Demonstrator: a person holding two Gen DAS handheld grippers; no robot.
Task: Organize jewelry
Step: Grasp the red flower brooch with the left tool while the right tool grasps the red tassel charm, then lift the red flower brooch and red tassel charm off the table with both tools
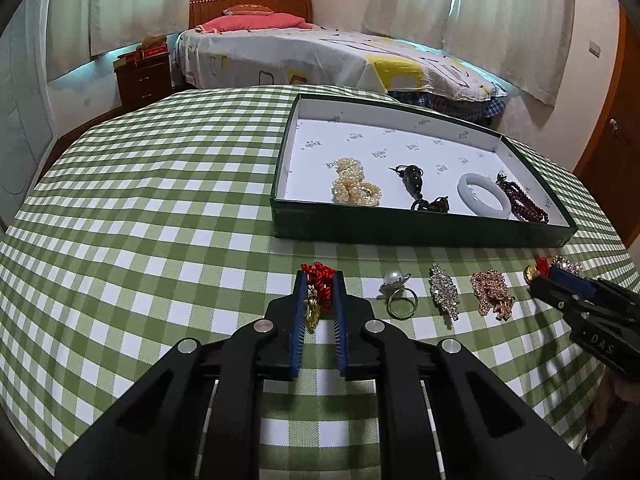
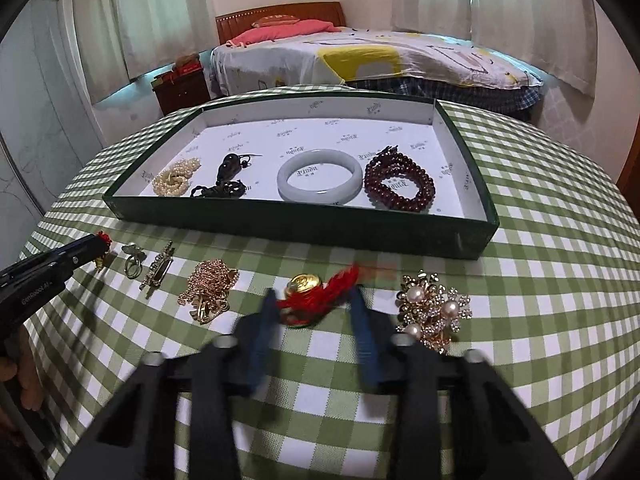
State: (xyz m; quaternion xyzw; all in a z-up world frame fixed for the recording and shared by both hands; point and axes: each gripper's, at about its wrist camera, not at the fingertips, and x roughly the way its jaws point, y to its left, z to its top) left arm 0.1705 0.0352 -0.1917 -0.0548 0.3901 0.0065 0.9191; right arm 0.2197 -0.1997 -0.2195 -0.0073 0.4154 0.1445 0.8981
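Observation:
My left gripper point(image 1: 320, 280) is shut on a red-cord charm with a gold pendant point(image 1: 318, 294), low on the checked tablecloth. In the right wrist view the left gripper point(image 2: 98, 244) shows at the far left. My right gripper point(image 2: 314, 300) looks blurred, and its blue pads point(image 2: 266, 320) press a red tassel with a gold bead point(image 2: 304, 284); I also see this gripper point(image 1: 554, 274) at the right edge. The green box point(image 2: 300, 224) behind holds a pearl bracelet point(image 2: 176, 178), a dark pendant point(image 2: 228, 168), a jade bangle point(image 2: 320, 196) and dark red beads point(image 2: 400, 200).
Loose on the cloth in a row lie a pearl ring point(image 1: 396, 288), a rhinestone clip point(image 1: 443, 290), a rose-gold chain point(image 1: 490, 292) and a pearl brooch point(image 2: 432, 312). A bed point(image 1: 320, 56) stands beyond the table, with a nightstand point(image 1: 144, 80) to its left.

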